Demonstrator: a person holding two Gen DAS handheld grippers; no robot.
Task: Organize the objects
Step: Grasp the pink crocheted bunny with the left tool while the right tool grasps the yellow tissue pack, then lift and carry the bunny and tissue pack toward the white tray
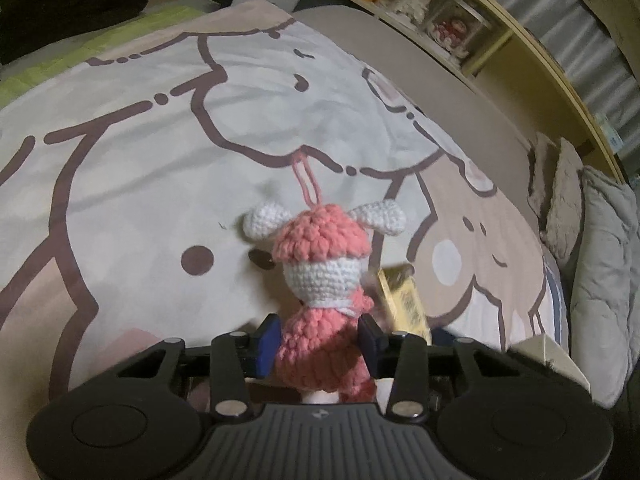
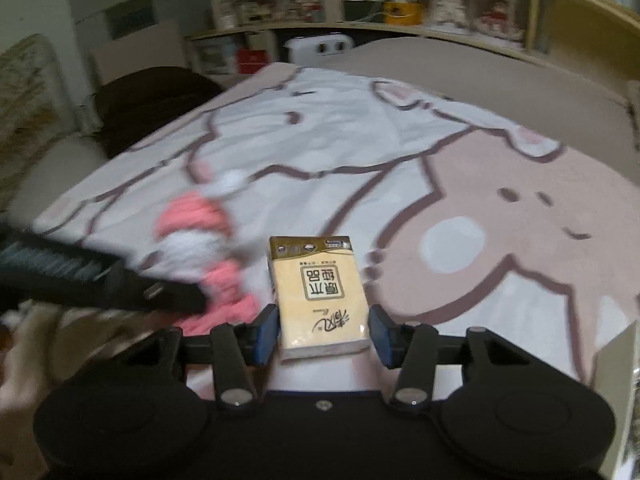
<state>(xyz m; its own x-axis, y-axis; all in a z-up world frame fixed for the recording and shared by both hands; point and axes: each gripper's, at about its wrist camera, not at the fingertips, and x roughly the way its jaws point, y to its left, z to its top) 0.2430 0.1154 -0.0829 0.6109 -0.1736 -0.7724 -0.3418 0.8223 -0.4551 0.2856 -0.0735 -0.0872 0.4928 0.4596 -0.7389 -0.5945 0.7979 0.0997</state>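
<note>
My left gripper [image 1: 318,346] is shut on a pink and white crochet doll [image 1: 320,280], which stands upright between the blue pads with its hanging loop pointing up. The doll also shows blurred in the right wrist view [image 2: 200,248], with the left gripper's black finger [image 2: 132,286] across it. My right gripper [image 2: 323,334] is shut on a yellow tissue pack [image 2: 320,296] held flat between its blue pads. The pack's edge shows in the left wrist view [image 1: 404,300] just right of the doll. Both are above a bed.
A blanket with a cartoon print [image 1: 160,128] covers the bed. Grey pillows [image 1: 600,264] lie at the right. A wooden shelf with boxes and a yellow container [image 2: 402,10] runs along the back. A cardboard box corner [image 1: 548,356] sits at the right.
</note>
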